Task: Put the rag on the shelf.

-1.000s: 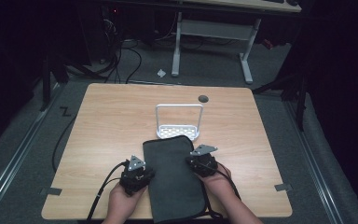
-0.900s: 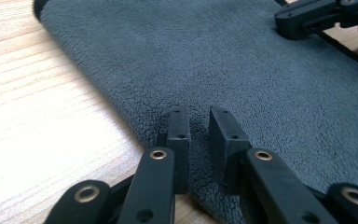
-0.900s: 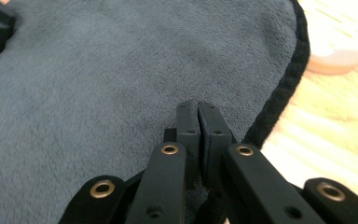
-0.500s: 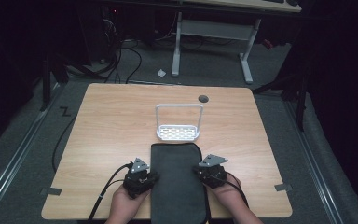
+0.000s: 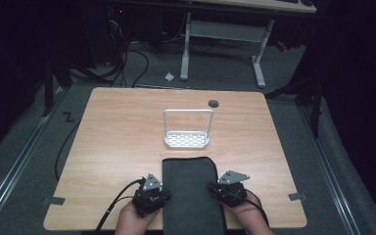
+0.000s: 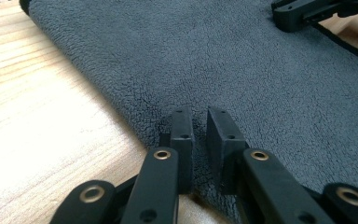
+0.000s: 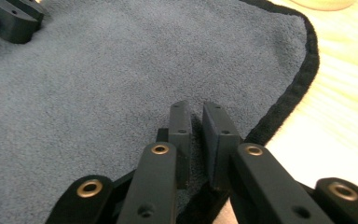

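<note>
A dark grey fleece towel (image 5: 191, 196), folded into a long strip, lies at the near edge of the wooden table (image 5: 117, 137). My left gripper (image 5: 165, 196) is at its left folded edge, and my right gripper (image 5: 215, 190) is at its black-hemmed right edge. In the left gripper view the jaws (image 6: 199, 112) have just been closing, and they pinch the puckered fold of the towel (image 6: 214, 60) with only a slit left. In the right gripper view the jaws (image 7: 196, 106) have just been opening a little. They stand narrowly apart over the towel (image 7: 98, 84) beside its hem.
A small white metal rack (image 5: 187, 129) with a tall handle stands just beyond the towel at mid table. A round cable hole (image 5: 213, 104) is near the far edge. The person's hands rest at the table's front edge. A desk frame and cables are on the floor behind.
The towel has slid toward the person and turned from slanted to straight. Both hands have drawn back with it, the right one farther.
</note>
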`<state>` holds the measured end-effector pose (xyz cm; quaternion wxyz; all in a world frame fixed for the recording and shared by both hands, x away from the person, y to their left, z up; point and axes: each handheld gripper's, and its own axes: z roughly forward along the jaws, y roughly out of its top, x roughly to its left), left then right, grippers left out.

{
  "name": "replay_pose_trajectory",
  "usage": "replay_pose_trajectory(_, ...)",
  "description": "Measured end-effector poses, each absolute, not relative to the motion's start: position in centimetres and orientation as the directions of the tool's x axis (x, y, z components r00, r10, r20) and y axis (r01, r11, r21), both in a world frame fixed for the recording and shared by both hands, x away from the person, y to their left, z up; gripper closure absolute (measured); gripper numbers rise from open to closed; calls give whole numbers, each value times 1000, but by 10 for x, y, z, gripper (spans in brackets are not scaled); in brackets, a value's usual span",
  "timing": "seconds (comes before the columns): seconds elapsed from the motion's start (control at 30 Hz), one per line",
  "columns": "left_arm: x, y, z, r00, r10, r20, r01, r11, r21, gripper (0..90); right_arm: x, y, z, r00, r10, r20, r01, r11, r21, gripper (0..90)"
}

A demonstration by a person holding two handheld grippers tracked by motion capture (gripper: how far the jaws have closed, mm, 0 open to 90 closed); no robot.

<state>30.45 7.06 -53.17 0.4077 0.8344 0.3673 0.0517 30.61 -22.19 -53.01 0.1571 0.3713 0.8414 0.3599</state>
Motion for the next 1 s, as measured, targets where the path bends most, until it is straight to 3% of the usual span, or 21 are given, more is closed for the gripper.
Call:
replay_pose_trajectory(0.27,306,72,-532,720,657,-222,575,-386,721,805,306,-222,-531,-674,739,4,510,461,726,820)
replay_pose_trajectory(0.33,305,71,-532,729,651,-212,551,-374,746,736,306,-222,-531,-678,735,7,507,461,728,809)
replay_pose_trajectory(0.7,327,93,-520,628,738,-247,562,-209,800,615,303,-217,-524,-688,725,6,477,446,758,702)
replay_pose_trajectory(1.0,354,95,-509,605,752,-261,568,-177,804,516,304,-216,-523,-690,723,-10,456,445,770,640)
